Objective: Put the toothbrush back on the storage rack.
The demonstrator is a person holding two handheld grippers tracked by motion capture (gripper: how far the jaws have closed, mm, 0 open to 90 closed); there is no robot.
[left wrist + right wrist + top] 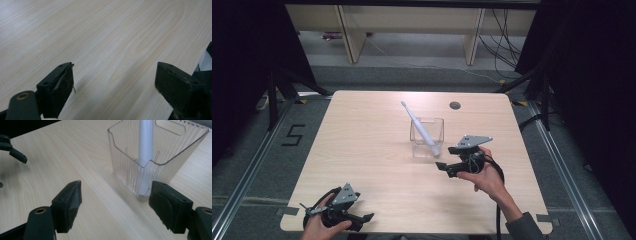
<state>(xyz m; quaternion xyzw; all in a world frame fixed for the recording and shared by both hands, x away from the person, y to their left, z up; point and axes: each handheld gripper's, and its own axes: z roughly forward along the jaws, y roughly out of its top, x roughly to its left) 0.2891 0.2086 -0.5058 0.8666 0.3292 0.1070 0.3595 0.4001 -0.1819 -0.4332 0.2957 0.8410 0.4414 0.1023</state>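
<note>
Even overhead light brightens the table [377, 150] while the surroundings sink into near-black — soft shadows only. Both gripper views are sharp mid-frame, softening toward the far edges — a pale glare washes one far corner.

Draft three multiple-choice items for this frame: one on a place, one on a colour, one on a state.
1. Where does the toothbrush stand?
A. flat on the table
B. in the clear ribbed container, leaning out over its rim
C. between the left gripper's jaws

2. What colour is the toothbrush?
A. white
B. red
C. black

3. How do the right gripper's jaws stand?
A. clamped on the container
B. shut on the toothbrush
C. open, nothing between them

Key: 1 B, the handle's foot sits inside the container while the head sticks out. 2 A, it shows white in the high view. 3 C, bare table lies between the jaws, just short of the container.
</note>
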